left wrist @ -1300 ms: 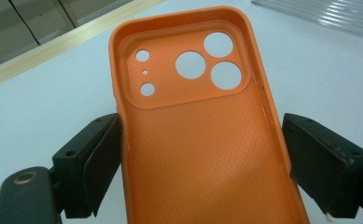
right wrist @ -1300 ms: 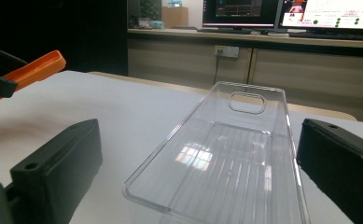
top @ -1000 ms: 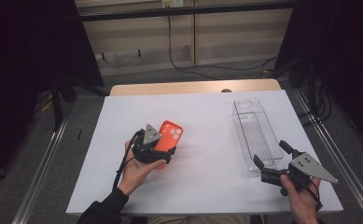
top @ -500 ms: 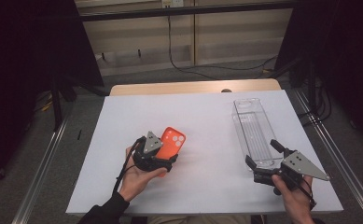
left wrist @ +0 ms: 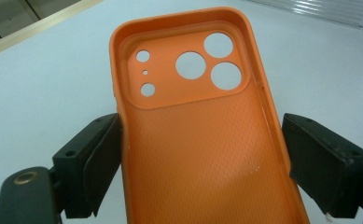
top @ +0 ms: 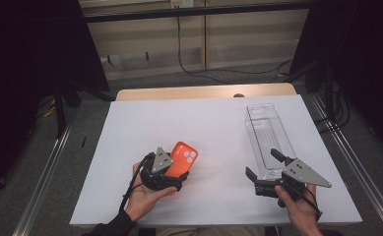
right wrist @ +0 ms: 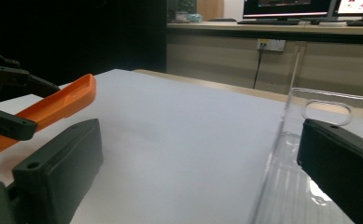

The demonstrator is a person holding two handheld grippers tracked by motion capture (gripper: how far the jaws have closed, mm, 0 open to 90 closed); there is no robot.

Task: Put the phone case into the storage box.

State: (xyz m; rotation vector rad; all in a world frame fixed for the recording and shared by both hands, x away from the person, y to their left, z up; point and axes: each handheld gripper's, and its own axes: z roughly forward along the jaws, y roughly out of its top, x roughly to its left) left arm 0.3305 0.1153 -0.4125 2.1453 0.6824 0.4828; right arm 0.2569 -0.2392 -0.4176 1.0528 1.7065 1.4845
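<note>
On the white rectangular table top (top: pixel 218 132), the left gripper (top: pixel 165 173) holds an orange soft-plastic phone case (top: pixel 181 159) near the front left part of the surface. In the left gripper view its two black jaws press against the long edges of the phone case (left wrist: pixel 202 135), one on each side, so the tool is clamped on the case. The case shows its hollow inner face to that camera, with a raised camera panel pierced by three large round holes and a few small ones at the far end. In the right gripper view the case (right wrist: pixel 53 109) stands tilted, its far end lifted off the table; whether its near end rests on the surface cannot be told from these angles. The person's left hand (top: pixel 147 196) cups the gripper from below.

The right gripper (top: pixel 267 172) sits at the front right of the table, held by the person's right hand (top: pixel 297 209), with the grey three-cornered plate on top. Its jaws stand wide apart and hold nothing. In the right gripper view one jaw lies on the open table and the other is seen through the clear wall of a long transparent plastic tray (right wrist: pixel 300 177). From above, that tray (top: pixel 269 137) lies lengthwise along the right side of the table, its near end between the spread jaws. The two grippers are well apart.
</note>
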